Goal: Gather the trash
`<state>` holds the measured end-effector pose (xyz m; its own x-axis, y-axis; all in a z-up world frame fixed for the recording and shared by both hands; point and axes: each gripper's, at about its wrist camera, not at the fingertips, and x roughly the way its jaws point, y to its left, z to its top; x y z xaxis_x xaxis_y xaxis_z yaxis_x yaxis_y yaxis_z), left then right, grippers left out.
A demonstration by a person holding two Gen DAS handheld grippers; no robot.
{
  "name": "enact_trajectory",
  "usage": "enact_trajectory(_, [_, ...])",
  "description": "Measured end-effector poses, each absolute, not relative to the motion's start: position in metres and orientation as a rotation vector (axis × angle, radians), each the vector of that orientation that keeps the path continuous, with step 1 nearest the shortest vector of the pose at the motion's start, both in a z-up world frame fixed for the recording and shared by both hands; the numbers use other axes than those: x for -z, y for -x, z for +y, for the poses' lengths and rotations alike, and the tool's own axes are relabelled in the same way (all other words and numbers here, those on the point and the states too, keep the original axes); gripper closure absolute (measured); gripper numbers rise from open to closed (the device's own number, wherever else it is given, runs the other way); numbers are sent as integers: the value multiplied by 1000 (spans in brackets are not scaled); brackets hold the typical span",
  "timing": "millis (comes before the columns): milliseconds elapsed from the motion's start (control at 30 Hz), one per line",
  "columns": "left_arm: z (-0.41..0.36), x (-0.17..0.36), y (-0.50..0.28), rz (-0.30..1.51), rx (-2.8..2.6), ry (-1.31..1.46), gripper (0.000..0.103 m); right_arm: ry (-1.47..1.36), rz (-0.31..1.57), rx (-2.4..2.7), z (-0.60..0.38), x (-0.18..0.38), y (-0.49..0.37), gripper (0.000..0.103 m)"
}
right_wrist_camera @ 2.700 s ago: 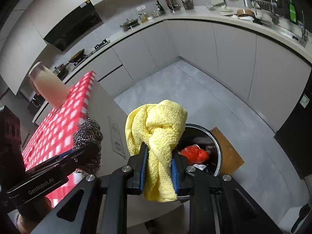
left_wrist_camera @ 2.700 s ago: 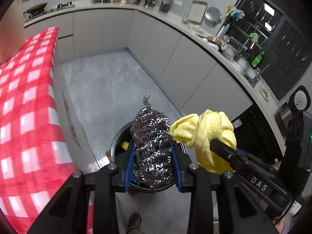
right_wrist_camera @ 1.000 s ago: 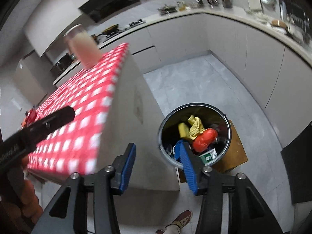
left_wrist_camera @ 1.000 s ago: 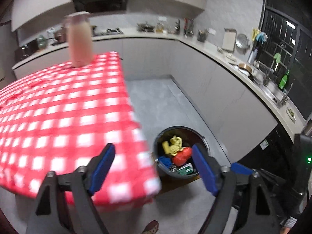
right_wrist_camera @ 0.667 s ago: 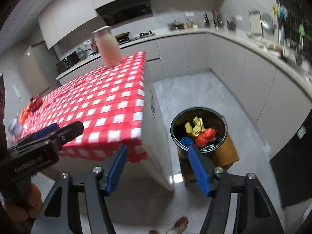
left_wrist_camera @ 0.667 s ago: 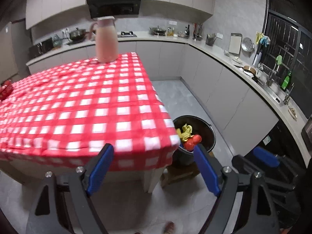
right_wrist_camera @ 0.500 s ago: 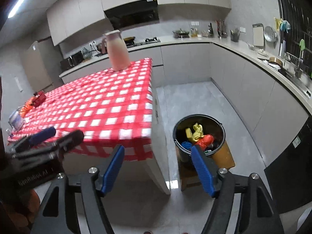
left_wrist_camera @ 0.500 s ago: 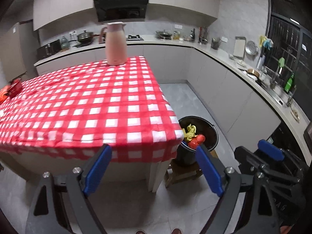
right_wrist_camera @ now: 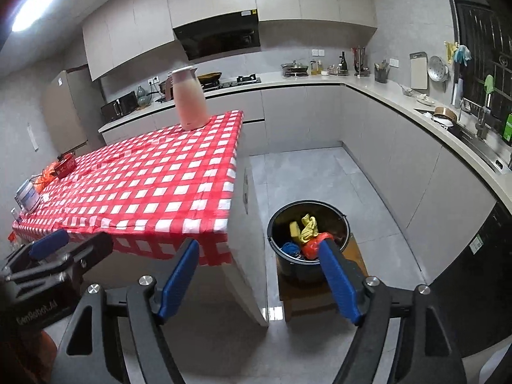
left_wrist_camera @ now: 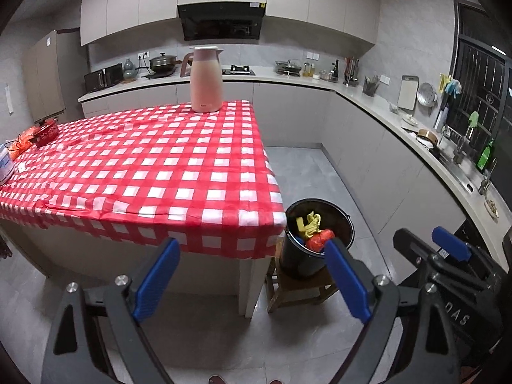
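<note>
A black trash bucket (left_wrist_camera: 344, 224) stands on a low wooden stool beside the table's right end; it also shows in the right wrist view (right_wrist_camera: 275, 224). Inside lie a yellow cloth (left_wrist_camera: 312, 222), a red bag (left_wrist_camera: 320, 235) and blue scraps (right_wrist_camera: 289, 248). My left gripper (left_wrist_camera: 251, 275) is open and empty, held back from the table and well short of the bucket. My right gripper (right_wrist_camera: 257, 272) is open and empty, also back from the bucket. Each gripper shows at the edge of the other's view.
A table with a red checked cloth (left_wrist_camera: 144, 166) carries a pink jug (left_wrist_camera: 206, 78) at its far end, a red item (left_wrist_camera: 44, 129) and a tin (left_wrist_camera: 4, 164) at the left. Kitchen counters (left_wrist_camera: 416, 140) run along the back and right. Grey floor (right_wrist_camera: 320, 179) lies between.
Both grippers let go of the steel scourer and yellow cloth over the bucket, opened wide, and pulled back and up from the bucket. The whole table has come into view.
</note>
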<state>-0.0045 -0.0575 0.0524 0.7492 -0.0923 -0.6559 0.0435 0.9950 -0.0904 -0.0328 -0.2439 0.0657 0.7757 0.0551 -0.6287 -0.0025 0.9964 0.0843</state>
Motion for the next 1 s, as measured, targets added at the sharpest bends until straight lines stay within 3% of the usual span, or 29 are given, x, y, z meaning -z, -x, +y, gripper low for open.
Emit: enact_trajectory(1000, [-68,-53,8,743,31,55,10,-89,696,-47,-258,-59,28,24])
